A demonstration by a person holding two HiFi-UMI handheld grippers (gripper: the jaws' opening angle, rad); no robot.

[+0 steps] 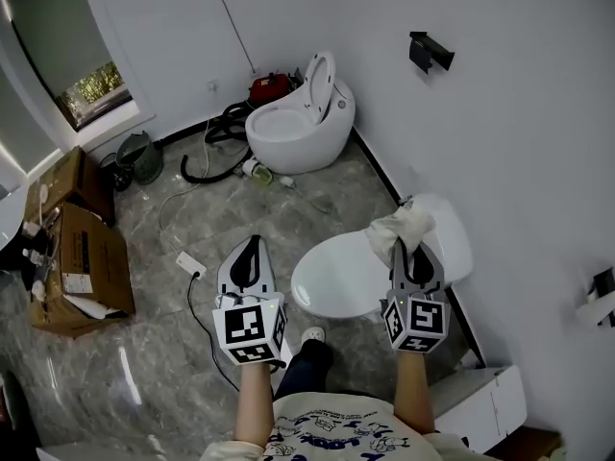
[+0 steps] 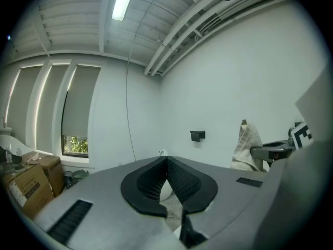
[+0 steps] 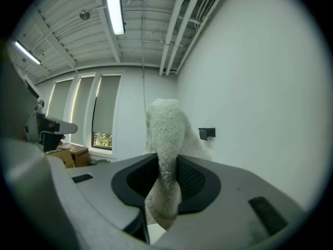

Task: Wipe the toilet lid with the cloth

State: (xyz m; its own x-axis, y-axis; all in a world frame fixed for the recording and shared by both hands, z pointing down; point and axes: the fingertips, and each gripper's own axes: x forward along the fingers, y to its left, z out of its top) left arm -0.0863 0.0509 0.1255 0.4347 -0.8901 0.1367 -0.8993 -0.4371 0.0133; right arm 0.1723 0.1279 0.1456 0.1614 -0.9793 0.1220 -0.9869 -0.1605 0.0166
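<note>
**The cloth (image 1: 405, 222) pinched in the right gripper (image 1: 398, 245), over the rear of the toilet lid (image 1: 336, 279)**

Head view only: the toilet lid is closed. It is white, glossy and oval, with its long axis running toward the cistern (image 1: 454, 233) at the wall. The right gripper hovers over the lid's rear end. The cloth sits as a pale lump just past the jaw tips, above where lid meets cistern. The left gripper (image 1: 252, 242) is off the lid's far side from the cistern, apart from it, over the grey marbled floor (image 1: 154, 305).

Right gripper view only: the 2 jaws are clamped on the cloth between ribbed black pads (image 3: 193, 180). The cloth is nubby terry in a narrow fold. Its long axis is upright, with 1 end standing above the tips and the other hanging below them.

Left gripper view only: the 2 jaws are closed tip to tip with nothing between them. The cloth shows off to the right, draped from the other gripper.

All 3 views: a black wall bracket (image 1: 430, 51) on the wall above the lid.

Head view, beyond the lid: a 2nd toilet (image 1: 298, 128), egg-shaped, with its lid raised. A black hose (image 1: 213, 152) is coiled beside it. The cardboard boxes (image 1: 82, 257) stand well away from the lid, past the left gripper.
</note>
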